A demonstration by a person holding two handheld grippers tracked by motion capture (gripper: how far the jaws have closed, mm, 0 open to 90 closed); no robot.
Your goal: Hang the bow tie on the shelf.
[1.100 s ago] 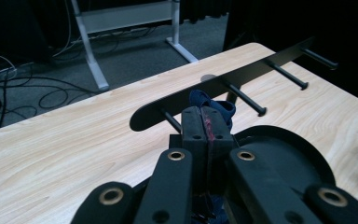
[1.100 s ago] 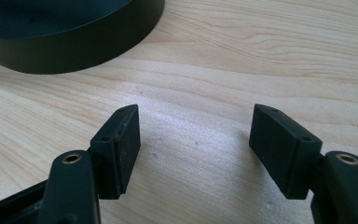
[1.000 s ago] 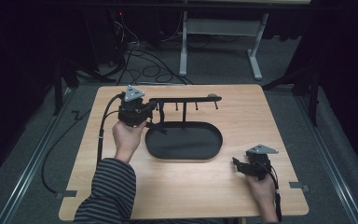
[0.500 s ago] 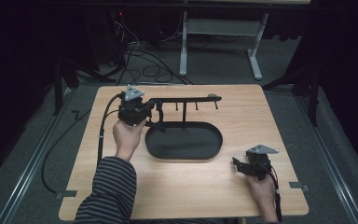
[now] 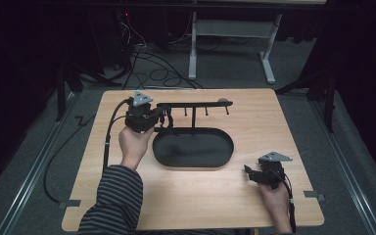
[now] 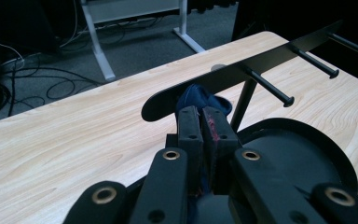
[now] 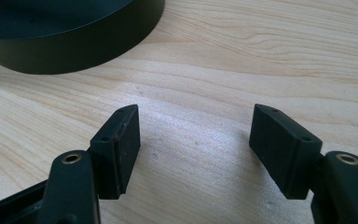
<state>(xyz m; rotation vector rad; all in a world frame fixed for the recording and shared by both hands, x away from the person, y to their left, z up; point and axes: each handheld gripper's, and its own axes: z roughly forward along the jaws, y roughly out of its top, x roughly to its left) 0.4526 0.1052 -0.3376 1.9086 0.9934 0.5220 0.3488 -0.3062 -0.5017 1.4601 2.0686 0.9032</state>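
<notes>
Blocking left gripper [image 6: 207, 122]: peg rail [image 6: 261, 65], perhaps.

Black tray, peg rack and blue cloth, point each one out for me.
Tray [image 5: 193, 164]: high view, near rim of the oval.
Rack [image 6: 261, 58]: left gripper view, flat top bar.
Cloth [image 6: 196, 96]: left gripper view, bunched fabric beyond the closed jaws.

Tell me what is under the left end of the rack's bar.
Under the bar, a dark blue bunched item sits pinched in the shut left hand-held gripper. Most of it is covered by the bar and jaws, so what it is stays unclear.
</notes>
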